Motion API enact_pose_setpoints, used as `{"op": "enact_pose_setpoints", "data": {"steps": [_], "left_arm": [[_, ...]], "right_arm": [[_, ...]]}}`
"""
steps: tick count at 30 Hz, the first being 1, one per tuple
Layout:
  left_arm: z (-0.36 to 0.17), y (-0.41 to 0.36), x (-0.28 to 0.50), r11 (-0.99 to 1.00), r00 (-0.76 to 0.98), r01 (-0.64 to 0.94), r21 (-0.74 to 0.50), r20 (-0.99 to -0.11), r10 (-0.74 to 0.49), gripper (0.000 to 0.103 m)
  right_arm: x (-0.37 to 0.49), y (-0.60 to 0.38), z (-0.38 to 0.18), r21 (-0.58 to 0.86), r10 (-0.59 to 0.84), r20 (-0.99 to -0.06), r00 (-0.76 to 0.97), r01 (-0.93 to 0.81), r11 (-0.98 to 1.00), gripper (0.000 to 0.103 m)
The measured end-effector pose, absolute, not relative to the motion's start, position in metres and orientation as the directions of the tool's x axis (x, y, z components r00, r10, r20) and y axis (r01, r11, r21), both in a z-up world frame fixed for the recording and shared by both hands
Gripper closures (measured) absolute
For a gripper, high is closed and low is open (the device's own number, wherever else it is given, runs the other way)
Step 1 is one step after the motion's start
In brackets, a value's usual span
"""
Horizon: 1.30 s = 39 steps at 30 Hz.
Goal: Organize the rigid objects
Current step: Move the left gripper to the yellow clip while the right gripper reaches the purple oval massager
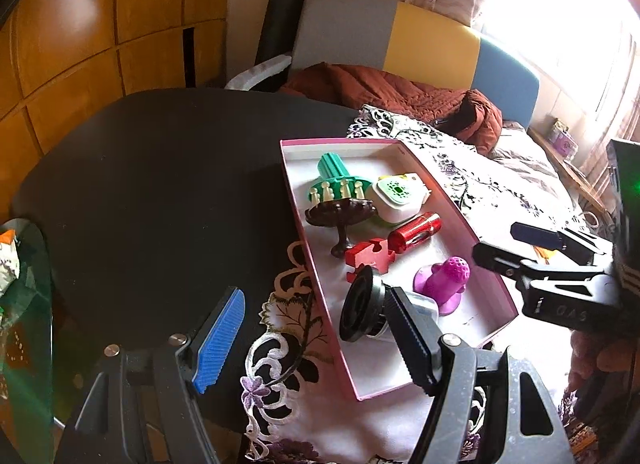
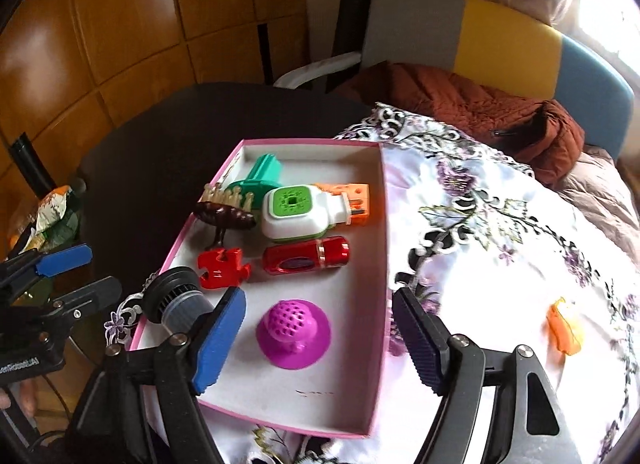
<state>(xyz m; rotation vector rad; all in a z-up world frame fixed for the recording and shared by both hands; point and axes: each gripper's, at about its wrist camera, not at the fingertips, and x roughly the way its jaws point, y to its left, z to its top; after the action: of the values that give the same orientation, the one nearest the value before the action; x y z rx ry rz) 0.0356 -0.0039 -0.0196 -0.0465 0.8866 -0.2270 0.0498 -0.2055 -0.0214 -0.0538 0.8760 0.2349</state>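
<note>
We hold our right claw (image 2: 320,348) released above the near end of the pink box (image 2: 382,264), its jaws spread wide with nothing between the pads; the purple cone (image 2: 293,338) stands on the box floor below that gap, untouched. Our left claw (image 1: 316,340) is released too, hovering over the near left edge of the box, one blue pad (image 1: 220,344) above the dark bench (image 1: 160,184) and the other jaw in front of the black round filter (image 1: 362,310), which lies tipped in the near left corner of the box.

The box sits on a flowered cloth (image 2: 480,224) that covers the right part of the bench. Further in, a red puzzle piece (image 2: 222,267) lies beside a red lighter (image 2: 306,260). Beyond them a white and green plug-in (image 2: 298,216) lies near the middle, with an orange block (image 2: 356,200) just beside it toward the right wall. A dark brown stand (image 2: 224,218) rests against the left wall, and a green comb-like toy (image 2: 256,180) lies at the far end.

Outside the box, an orange piece (image 2: 564,328) lies on the cloth near the right edge of the bench. Beyond the far edge a rust-coloured jacket (image 2: 480,112) is heaped on a chair (image 2: 460,32).
</note>
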Motion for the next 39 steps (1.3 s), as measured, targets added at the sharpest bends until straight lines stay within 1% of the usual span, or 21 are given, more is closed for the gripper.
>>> {"op": "enact_pose_setpoints", "data": {"steps": [3, 6, 11, 18, 23, 26, 29, 30, 36, 39], "left_arm": [[-0.017, -0.009, 0.034, 0.972, 0.609, 0.194, -0.133, -0.76, -0.226, 0.03], [-0.014, -0.016, 0.033, 0.966, 0.608, 0.217, -0.137, -0.755, -0.244, 0.03], [-0.009, -0.031, 0.032, 0.959, 0.605, 0.253, -0.126, -0.753, -0.259, 0.03], [-0.005, -0.057, 0.032, 0.942, 0.594, 0.321, -0.095, -0.755, -0.279, 0.03], [-0.003, -0.076, 0.031, 0.926, 0.583, 0.368, -0.089, -0.753, -0.304, 0.03], [-0.002, -0.088, 0.03, 0.917, 0.574, 0.389, -0.082, -0.757, -0.311, 0.03], [0.0, -0.101, 0.03, 0.906, 0.565, 0.418, -0.072, -0.76, -0.321, 0.03], [0.0, -0.105, 0.029, 0.9, 0.562, 0.43, -0.07, -0.759, -0.327, 0.03], [0.003, -0.147, 0.029, 0.856, 0.526, 0.512, -0.073, -0.761, -0.379, 0.03], [0.001, -0.172, 0.029, 0.82, 0.489, 0.566, -0.083, -0.766, -0.416, 0.03]], "right_arm": [[0.044, -0.222, -0.015, 0.037, 0.155, -0.755, 0.637, -0.194, 0.98, 0.025], [0.039, -0.242, -0.009, 0.033, 0.126, -0.747, 0.653, -0.152, 0.988, 0.02], [0.033, -0.284, -0.006, 0.015, 0.052, -0.751, 0.658, -0.062, 0.998, 0.02], [0.022, -0.355, -0.004, -0.028, -0.086, -0.757, 0.648, 0.099, 0.995, 0.02], [0.009, -0.419, -0.007, -0.04, -0.193, -0.753, 0.629, 0.249, 0.968, 0.019], [-0.002, -0.457, -0.016, 0.002, -0.243, -0.748, 0.617, 0.369, 0.929, 0.019], [-0.008, -0.489, -0.025, 0.086, -0.259, -0.775, 0.576, 0.503, 0.86, 0.019], [-0.011, -0.497, -0.024, 0.121, -0.26, -0.767, 0.587, 0.53, 0.839, 0.019], [-0.028, -0.521, -0.019, 0.194, -0.302, -0.743, 0.597, 0.625, 0.756, 0.019], [-0.034, -0.531, -0.019, 0.225, -0.32, -0.738, 0.594, 0.665, 0.712, 0.016]]}}
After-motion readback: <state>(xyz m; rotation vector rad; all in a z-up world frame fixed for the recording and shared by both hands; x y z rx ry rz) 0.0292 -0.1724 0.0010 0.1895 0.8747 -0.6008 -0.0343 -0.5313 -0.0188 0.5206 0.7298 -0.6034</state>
